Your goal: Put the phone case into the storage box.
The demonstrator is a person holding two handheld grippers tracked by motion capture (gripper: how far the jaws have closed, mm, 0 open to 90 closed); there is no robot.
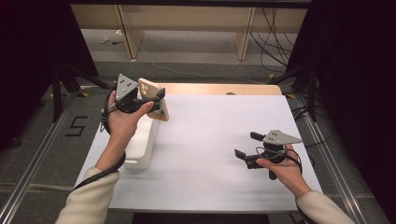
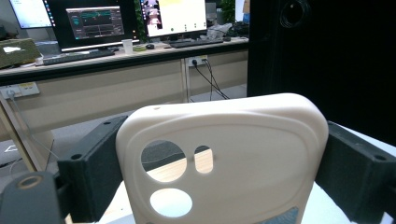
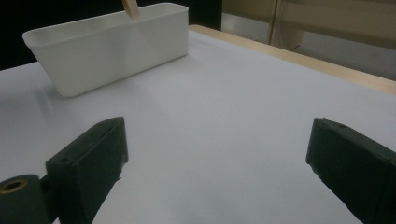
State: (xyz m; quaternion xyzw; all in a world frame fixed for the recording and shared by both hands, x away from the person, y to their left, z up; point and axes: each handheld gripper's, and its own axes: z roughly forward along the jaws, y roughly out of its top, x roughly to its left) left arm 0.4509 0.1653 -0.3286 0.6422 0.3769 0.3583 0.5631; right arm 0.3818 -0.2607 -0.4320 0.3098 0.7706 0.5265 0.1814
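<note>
So the left tool [image 1: 156, 100] is up off the counter [image 1: 210, 140] at the far left corner, and its two black jaws are clamped on the sides of a beige phone case [image 1: 154, 105]. In the left gripper view the case [image 2: 224, 163] sits squarely between the jaws, upright, with its camera cutouts facing the lens: one big round hole, a small slot next to it and another round hole below. It's being held in the air just above the far end of a white bin [image 1: 140, 140], which sits along the left edge of the white counter top.

The right tool [image 1: 247, 147] is over on the right side of the counter, well apart from the bin, hovering low with its jaws spread wide and nothing between them. From the right gripper view you just get bare white surface between the two jaws, with the bin [image 3: 112, 44] across the way and a sliver of the case [image 3: 130, 8] poking in above its rim. A strip of bare wood runs along the counter's far edge.
</note>
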